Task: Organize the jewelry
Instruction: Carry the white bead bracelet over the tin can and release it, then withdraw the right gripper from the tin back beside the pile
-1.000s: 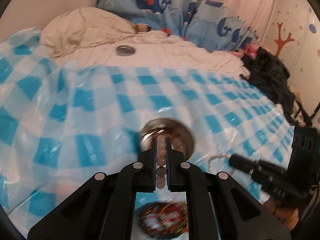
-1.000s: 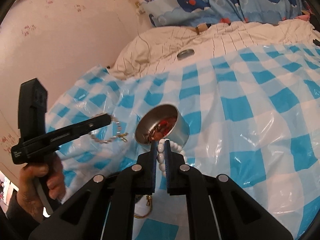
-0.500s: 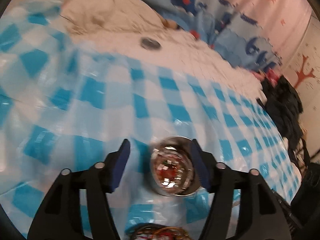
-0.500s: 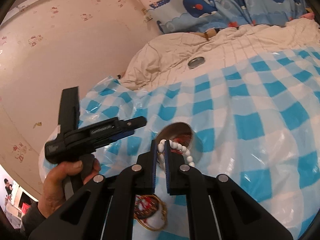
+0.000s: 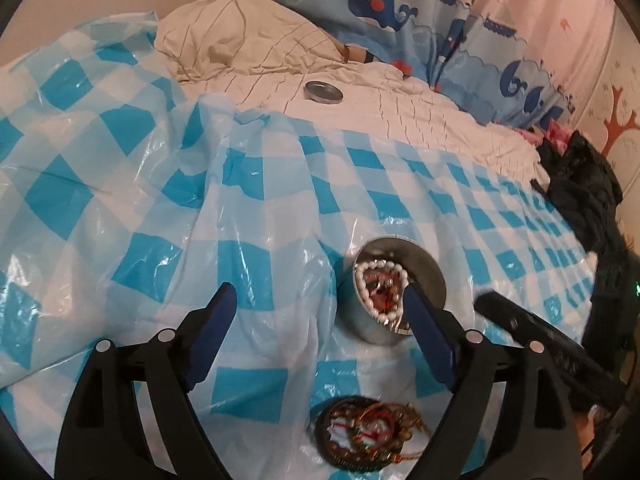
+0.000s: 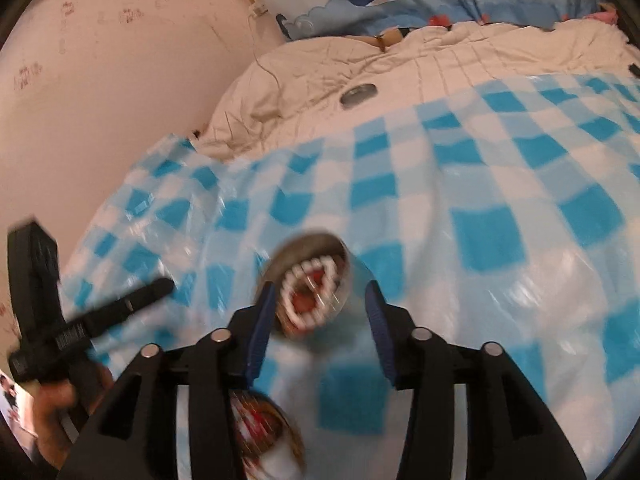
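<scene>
A round metal tin (image 5: 424, 276) stands on the blue-checked plastic sheet; it shows blurred in the right wrist view (image 6: 304, 248). A white bead bracelet (image 5: 370, 276) lies inside it on top of reddish jewelry (image 5: 382, 292); the bracelet also shows in the right wrist view (image 6: 308, 296). My left gripper (image 5: 320, 304) is open and empty, its right finger beside the tin. My right gripper (image 6: 320, 312) is open and empty, just above the tin. A pile of bangles and gold chain (image 5: 368, 436) lies on the sheet near me.
A metal lid (image 5: 323, 91) lies on the cream quilt at the back. Whale-print bedding (image 5: 384, 4) lines the wall. Dark clothing (image 5: 580, 184) is heaped at the right. The checked sheet (image 5: 120, 200) is wrinkled and raised at the left.
My left gripper opened and dropped its beaded bracelet, then my right gripper opened and the white bead bracelet fell into the tin. Both grippers are now empty.
</scene>
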The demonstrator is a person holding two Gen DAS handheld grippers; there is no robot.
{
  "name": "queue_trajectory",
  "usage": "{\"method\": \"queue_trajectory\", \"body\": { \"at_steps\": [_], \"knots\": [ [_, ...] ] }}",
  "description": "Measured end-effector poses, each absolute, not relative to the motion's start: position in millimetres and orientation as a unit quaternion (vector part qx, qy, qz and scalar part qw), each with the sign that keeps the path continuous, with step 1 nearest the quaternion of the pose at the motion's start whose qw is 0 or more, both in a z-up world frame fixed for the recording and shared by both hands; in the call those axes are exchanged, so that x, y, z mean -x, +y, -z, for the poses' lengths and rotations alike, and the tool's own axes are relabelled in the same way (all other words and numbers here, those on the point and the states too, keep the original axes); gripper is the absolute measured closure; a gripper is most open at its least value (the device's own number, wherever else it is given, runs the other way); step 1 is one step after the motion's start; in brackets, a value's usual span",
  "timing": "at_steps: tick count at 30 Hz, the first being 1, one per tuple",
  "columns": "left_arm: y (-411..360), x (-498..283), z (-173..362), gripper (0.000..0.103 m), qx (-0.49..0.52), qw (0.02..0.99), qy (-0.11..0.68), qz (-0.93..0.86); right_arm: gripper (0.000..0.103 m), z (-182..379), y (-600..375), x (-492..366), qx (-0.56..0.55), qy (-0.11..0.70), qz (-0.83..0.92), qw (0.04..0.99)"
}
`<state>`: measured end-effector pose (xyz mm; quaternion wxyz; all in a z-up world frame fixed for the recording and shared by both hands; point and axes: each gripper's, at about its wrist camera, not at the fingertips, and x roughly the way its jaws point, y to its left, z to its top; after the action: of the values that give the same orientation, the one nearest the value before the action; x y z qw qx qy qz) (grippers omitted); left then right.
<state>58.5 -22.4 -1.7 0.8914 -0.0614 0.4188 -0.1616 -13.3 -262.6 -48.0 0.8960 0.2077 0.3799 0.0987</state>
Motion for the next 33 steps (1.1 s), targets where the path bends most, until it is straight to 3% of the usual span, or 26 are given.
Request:
{"method": "queue_trajectory", "body": {
  "at_steps": [11,14,22,33],
  "knots": [
    [-41.7,7.8,-0.8,0.017,-0.033,0.903,0.399,0.156,0.037,75.1,-251.2,70.9,-0.208,0.410,-0.065,0.885],
    [-40.3,15.3,-5.6,0.014,-0.037,0.908,0.391,0.146,0.028,74.3,-231.5,74.0,-0.204,0.404,-0.070,0.889],
    [-31.9,20.5,-14.1,0.010,-0.033,0.911,0.384,0.144,0.022,75.7,-188.5,78.3,-0.132,0.397,-0.089,0.904],
    [-38.5,5.8,1.6,0.009,-0.048,0.908,0.397,0.128,0.019,77.1,-197.5,73.7,-0.149,0.396,-0.096,0.901]
  ]
}}
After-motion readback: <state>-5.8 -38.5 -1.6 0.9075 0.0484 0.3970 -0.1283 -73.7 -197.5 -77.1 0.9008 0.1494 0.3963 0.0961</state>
